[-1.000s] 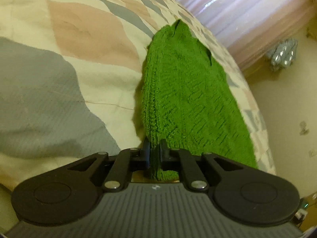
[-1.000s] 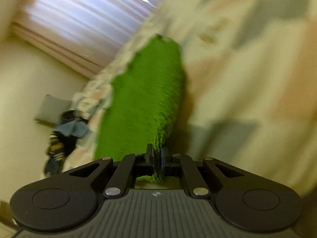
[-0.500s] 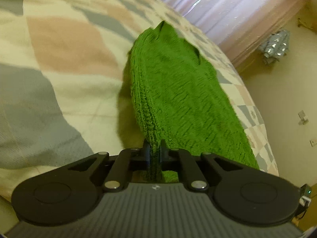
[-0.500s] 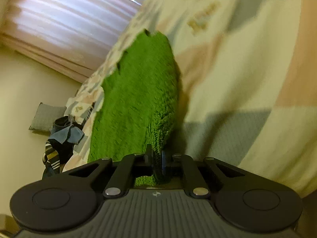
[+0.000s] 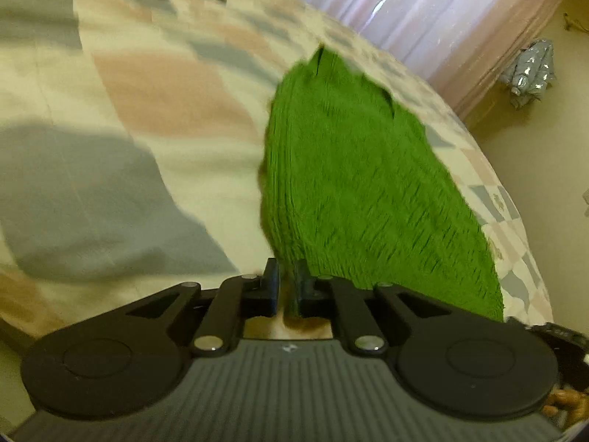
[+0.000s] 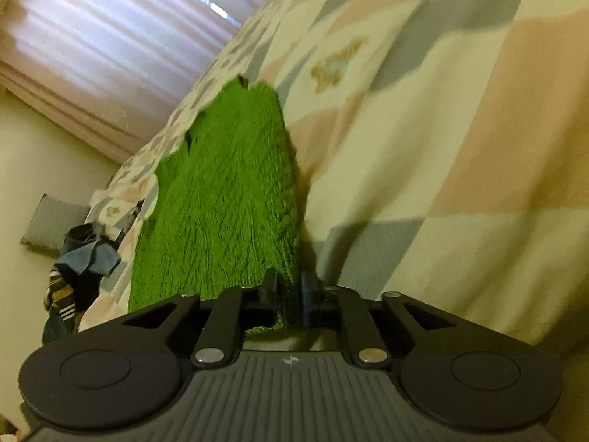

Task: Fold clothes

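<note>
A green knitted sweater (image 5: 360,191) stretches away from me over a checked bedspread (image 5: 147,110). My left gripper (image 5: 286,283) is shut on its near edge, with green knit pinched between the jaws. In the right wrist view the same sweater (image 6: 228,206) runs toward the curtain, and my right gripper (image 6: 289,294) is shut on its other near corner. The held edge is lifted off the bed. The far end, with a notch like a neckline, lies on the bedspread (image 6: 441,147).
A pink curtain (image 5: 423,18) hangs beyond the bed. A silvery bundle (image 5: 530,70) sits by the wall. A pile of dark and striped clothes (image 6: 77,269) and a grey cushion (image 6: 48,224) lie off the bed's left side. The bed edge is near.
Both grippers have kept hold of the sweater's near edge and swung with it. The sweater has shifted rightward in the left view, and more of the bed shows in both views.
</note>
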`<state>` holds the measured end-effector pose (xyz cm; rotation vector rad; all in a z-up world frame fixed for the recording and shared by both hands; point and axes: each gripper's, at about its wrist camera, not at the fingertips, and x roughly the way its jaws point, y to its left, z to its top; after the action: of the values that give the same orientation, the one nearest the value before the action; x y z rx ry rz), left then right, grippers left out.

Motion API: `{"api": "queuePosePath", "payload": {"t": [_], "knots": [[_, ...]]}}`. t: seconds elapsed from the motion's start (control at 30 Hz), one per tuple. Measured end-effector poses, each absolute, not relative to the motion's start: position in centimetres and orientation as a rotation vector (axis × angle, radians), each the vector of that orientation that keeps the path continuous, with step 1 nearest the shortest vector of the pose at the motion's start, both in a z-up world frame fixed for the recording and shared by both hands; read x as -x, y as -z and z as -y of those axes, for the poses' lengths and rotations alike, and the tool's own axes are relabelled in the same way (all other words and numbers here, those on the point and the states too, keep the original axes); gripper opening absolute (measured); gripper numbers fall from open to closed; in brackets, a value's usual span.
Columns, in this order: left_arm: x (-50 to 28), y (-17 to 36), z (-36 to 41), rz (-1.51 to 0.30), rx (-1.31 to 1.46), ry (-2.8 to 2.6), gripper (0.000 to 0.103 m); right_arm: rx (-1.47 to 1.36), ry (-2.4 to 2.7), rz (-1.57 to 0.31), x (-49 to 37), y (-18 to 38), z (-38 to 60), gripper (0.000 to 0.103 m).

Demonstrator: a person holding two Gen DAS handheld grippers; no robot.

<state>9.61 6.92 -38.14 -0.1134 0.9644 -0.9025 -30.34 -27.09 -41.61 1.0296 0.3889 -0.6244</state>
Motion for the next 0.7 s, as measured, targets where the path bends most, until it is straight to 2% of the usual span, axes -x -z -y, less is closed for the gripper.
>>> {"api": "queuePosePath", "payload": {"t": [0.13,0.2,0.23,0.3,0.37,0.4,0.47,0.53,0.57,0.6,0.63,0.67,0.7], "knots": [[-8.1,35.6,-5.8,-0.881,0.109,0.978,0.008,-0.768,0.683,-0.345,30.0,37.4,24.5,0.017],[-6.8,35.8,-3.6,-0.865,0.036,0.996,0.017,-0.633,0.656,-0.369,28.1,36.4,23.1,0.017],[-6.2,36.1,-2.5,-0.862,-0.003,1.000,0.017,-0.582,0.644,-0.399,27.1,36.5,22.4,0.017],[-5.5,37.8,-1.2,-0.882,-0.054,0.994,0.021,-0.560,0.635,-0.456,25.8,37.7,21.9,0.017],[-5.4,39.9,-0.7,-0.928,-0.099,0.937,0.019,-0.560,0.639,-0.519,24.8,39.2,21.7,0.016],[-5.3,40.5,-1.1,-0.923,-0.095,0.932,0.021,-0.574,0.658,-0.558,24.5,40.1,21.6,0.012],[-4.8,40.8,-2.1,-0.918,-0.083,0.923,0.022,-0.601,0.668,-0.569,25.1,41.1,21.4,0.007],[-4.2,40.1,-2.4,-0.919,-0.092,0.899,0.024,-0.622,0.669,-0.566,25.9,41.4,21.0,0.007],[-3.6,39.6,-2.4,-0.918,-0.104,0.887,0.032,-0.626,0.670,-0.569,26.2,41.1,20.8,0.008],[-3.1,39.1,-2.4,-0.916,-0.115,0.875,0.045,-0.625,0.674,-0.572,26.3,40.7,20.6,0.013],[-2.5,38.4,-2.3,-0.905,-0.130,0.865,0.055,-0.620,0.680,-0.573,26.3,40.2,20.2,0.016],[-1.7,37.6,-2.0,-0.881,-0.157,0.854,0.064,-0.616,0.686,-0.575,26.4,39.6,19.9,0.024],[-1.1,36.9,-1.6,-0.852,-0.182,0.856,0.064,-0.602,0.698,-0.576,26.4,39.0,19.4,0.031]]}}
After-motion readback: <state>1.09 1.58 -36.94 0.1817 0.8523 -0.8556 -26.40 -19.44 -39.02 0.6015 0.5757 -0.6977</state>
